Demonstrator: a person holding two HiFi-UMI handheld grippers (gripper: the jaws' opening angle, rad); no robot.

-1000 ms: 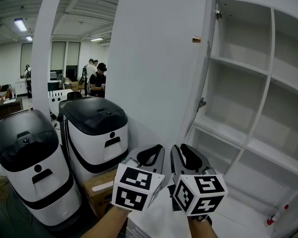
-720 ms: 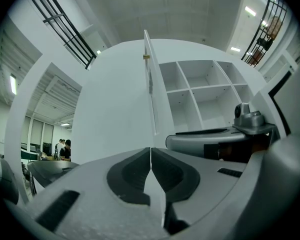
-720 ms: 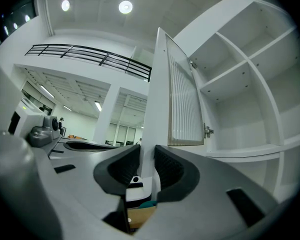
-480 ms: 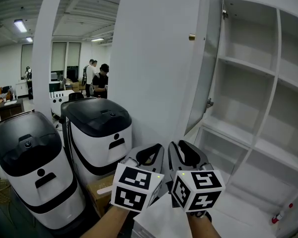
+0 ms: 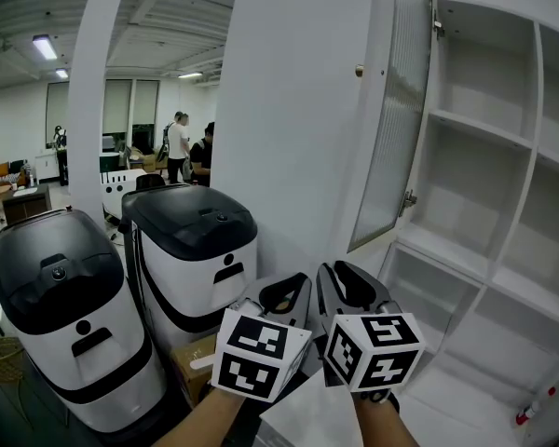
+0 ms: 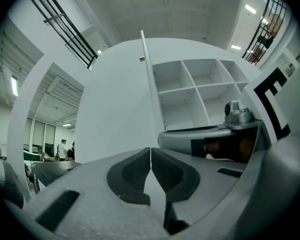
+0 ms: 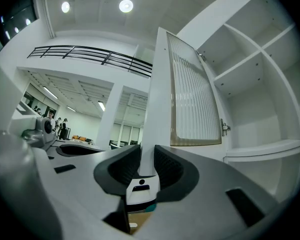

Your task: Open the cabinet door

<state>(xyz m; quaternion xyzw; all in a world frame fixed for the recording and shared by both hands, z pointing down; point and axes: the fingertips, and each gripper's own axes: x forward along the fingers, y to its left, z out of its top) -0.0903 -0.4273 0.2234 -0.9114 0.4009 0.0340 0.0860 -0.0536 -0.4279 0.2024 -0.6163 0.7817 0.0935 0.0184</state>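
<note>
The white cabinet door point(image 5: 298, 119) stands swung open, its small knob point(image 5: 360, 70) near the top and its ribbed glass inner face point(image 5: 401, 110) turned toward the empty shelves point(image 5: 484, 138). Both grippers are held side by side low in the head view, apart from the door. My left gripper point(image 5: 289, 293) is shut, its jaws meeting with nothing between them point(image 6: 150, 159). My right gripper point(image 5: 343, 285) is open; its jaws have just been closing a little, and the gap point(image 7: 146, 159) holds nothing. The right gripper view shows the door's edge and glass panel point(image 7: 192, 104) farther off.
Two white-and-black machines point(image 5: 197, 250) point(image 5: 61, 305) stand at the left with a cardboard box point(image 5: 191, 357) beside them. People point(image 5: 191, 152) stand far back in the room. A white ledge point(image 5: 307, 417) lies under the grippers. A red-tipped item point(image 5: 531, 408) lies at the bottom right.
In the head view the door and shelves have shifted right, and more of the door's ribbed inner face shows. Both grippers keep side by side low in the picture.
</note>
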